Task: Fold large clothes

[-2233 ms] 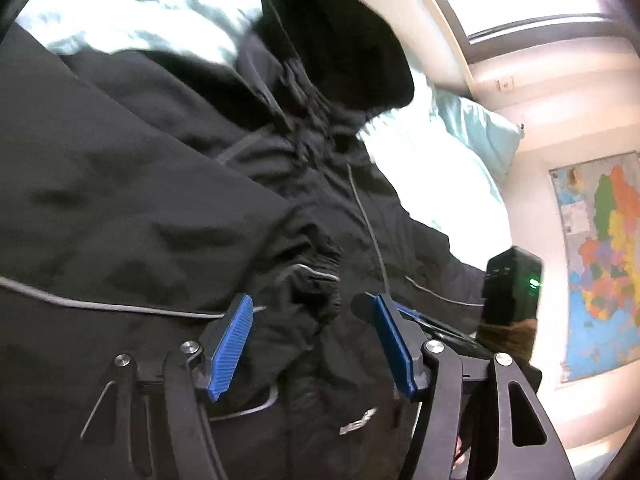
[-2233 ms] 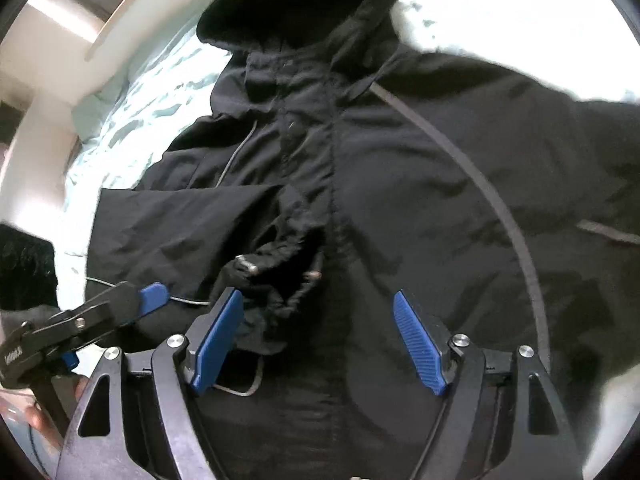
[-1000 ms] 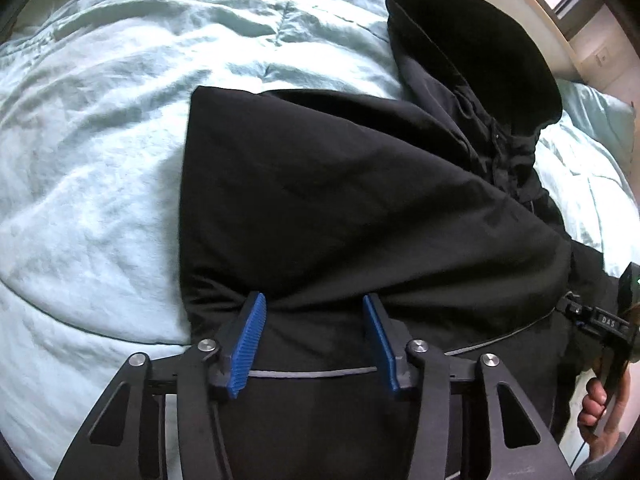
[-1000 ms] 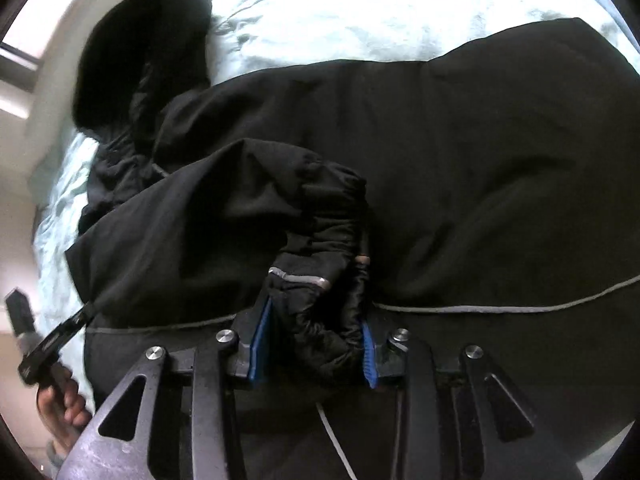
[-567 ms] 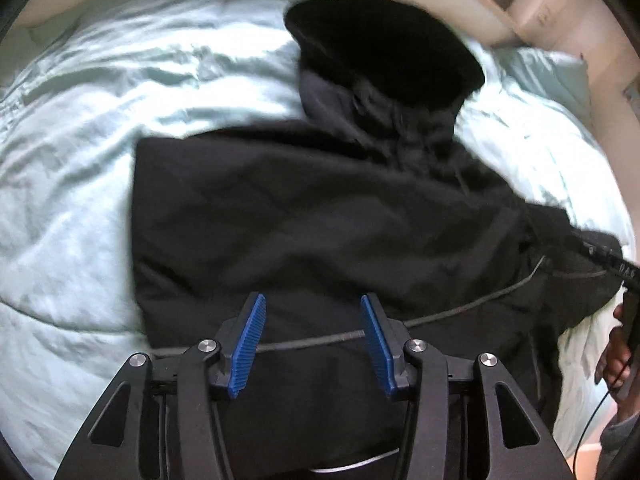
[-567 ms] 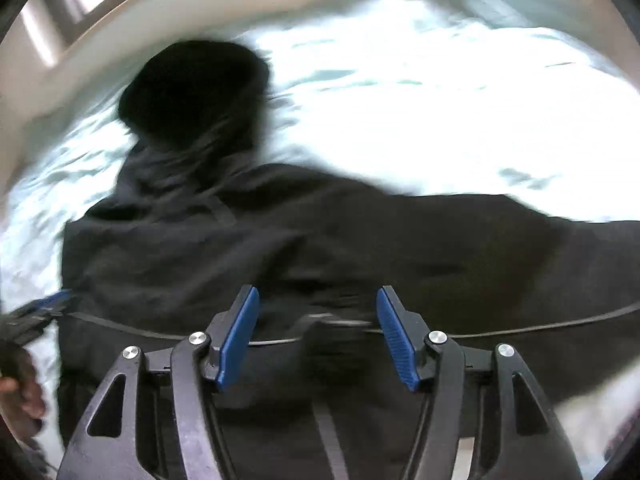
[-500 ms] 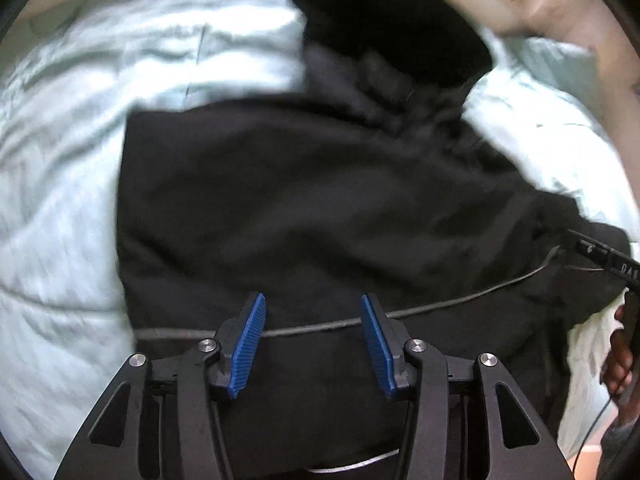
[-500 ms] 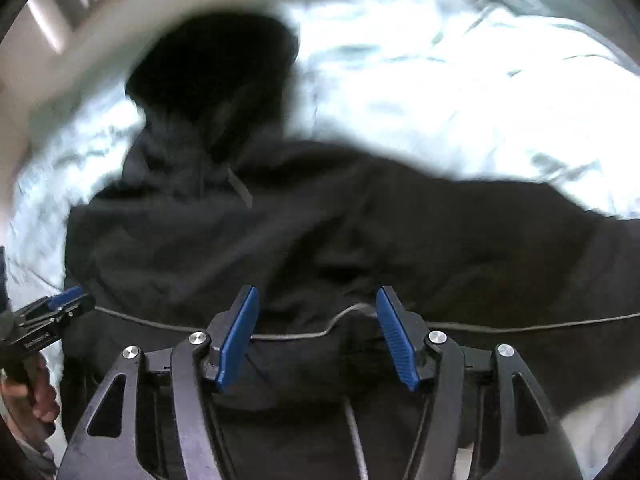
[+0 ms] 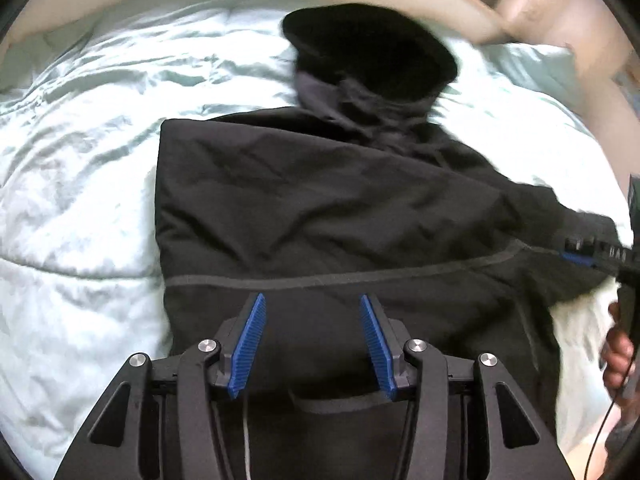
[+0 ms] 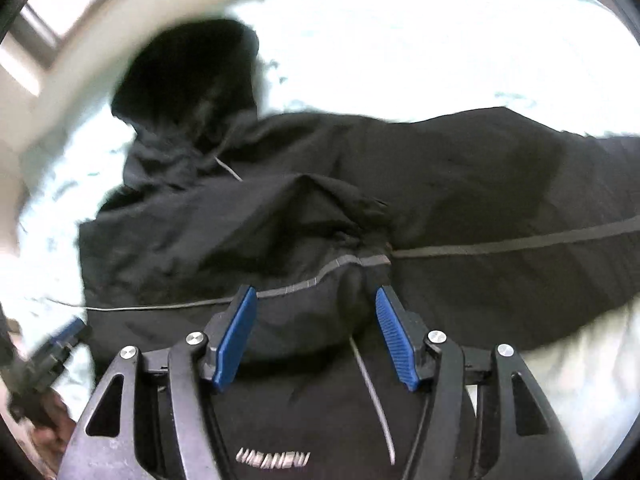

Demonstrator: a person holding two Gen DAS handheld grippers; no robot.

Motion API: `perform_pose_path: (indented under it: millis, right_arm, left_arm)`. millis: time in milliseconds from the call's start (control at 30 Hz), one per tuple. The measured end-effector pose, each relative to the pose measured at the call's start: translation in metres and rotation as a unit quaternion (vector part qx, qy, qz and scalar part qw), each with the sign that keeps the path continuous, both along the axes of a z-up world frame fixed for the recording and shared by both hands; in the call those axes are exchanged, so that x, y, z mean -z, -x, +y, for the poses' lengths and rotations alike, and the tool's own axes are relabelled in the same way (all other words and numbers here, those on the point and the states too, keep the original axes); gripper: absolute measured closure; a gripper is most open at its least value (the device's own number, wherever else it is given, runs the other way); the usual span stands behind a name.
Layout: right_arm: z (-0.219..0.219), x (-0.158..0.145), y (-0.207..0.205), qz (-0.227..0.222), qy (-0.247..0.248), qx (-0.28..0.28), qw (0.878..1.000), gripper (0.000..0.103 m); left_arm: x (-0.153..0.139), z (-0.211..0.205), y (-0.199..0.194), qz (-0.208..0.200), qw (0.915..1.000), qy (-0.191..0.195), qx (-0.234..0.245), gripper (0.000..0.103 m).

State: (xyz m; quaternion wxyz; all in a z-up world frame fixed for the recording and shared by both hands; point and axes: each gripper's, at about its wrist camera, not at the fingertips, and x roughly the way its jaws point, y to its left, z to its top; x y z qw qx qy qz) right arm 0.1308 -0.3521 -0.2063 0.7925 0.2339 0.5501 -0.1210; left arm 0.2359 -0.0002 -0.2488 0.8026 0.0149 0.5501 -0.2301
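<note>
A black hooded jacket [image 9: 328, 200] lies on a pale blue bed, its hood [image 9: 368, 56] at the far side. A sleeve is folded across the body, its cuff [image 10: 344, 280] with a grey reflective strip lying near my right gripper. My left gripper [image 9: 312, 346] is open and empty above the jacket's lower part, below a grey seam line [image 9: 320, 280]. My right gripper [image 10: 316, 336] is open just over the cuff, its jaws on either side of the fabric without closing on it. The jacket also shows in the right wrist view [image 10: 460, 184].
The pale blue duvet [image 9: 80, 184] surrounds the jacket on all sides. A pillow [image 9: 532, 64] lies at the far right by the wall. The other gripper and hand show at the right edge of the left view [image 9: 616, 280] and lower left of the right view [image 10: 52, 360].
My right gripper was shut on the sleeve cuff a second ago; it has opened and drawn back. Both grippers have lifted and pulled toward the jacket's hem.
</note>
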Motion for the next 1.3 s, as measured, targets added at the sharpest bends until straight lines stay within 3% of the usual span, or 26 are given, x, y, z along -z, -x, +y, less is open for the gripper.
perform_pose_path:
  millis: [200,367,500,633,733,1000,1300]
  right_arm:
    - [-0.021,-0.047,0.088,-0.037,-0.006,0.081,0.996,0.038]
    - [-0.052,-0.074,0.133,-0.048,0.024,0.107,0.993,0.038]
    - [-0.11,-0.086,0.171,-0.063,0.038,0.129,0.989,0.036]
    - [-0.178,-0.092,0.205,-0.058,0.055,0.152,0.985,0.035]
    - [-0.229,-0.096,0.226,-0.051,0.077,0.168,0.981,0.035]
    - [-0.339,-0.067,0.24,-0.044,0.038,0.202,0.978,0.03]
    - [-0.393,0.0,0.196,-0.007,-0.003,0.24,0.971,0.03]
  left_arm:
    - [-0.048,-0.014,0.055,-0.037,0.9962,-0.002,0.079,0.052]
    - [-0.087,-0.042,0.092,-0.058,0.9947,0.006,0.084,0.052]
    - [-0.102,-0.082,0.12,-0.073,0.9945,0.009,0.075,0.052]
    - [-0.101,-0.125,0.137,-0.054,0.9963,0.033,0.058,0.052]
    - [-0.097,-0.171,0.148,-0.05,0.9964,0.027,0.063,0.052]
    - [-0.076,-0.279,0.146,-0.011,0.9955,0.012,0.093,0.052]
    - [-0.028,-0.359,0.113,0.033,0.992,-0.022,0.12,0.052]
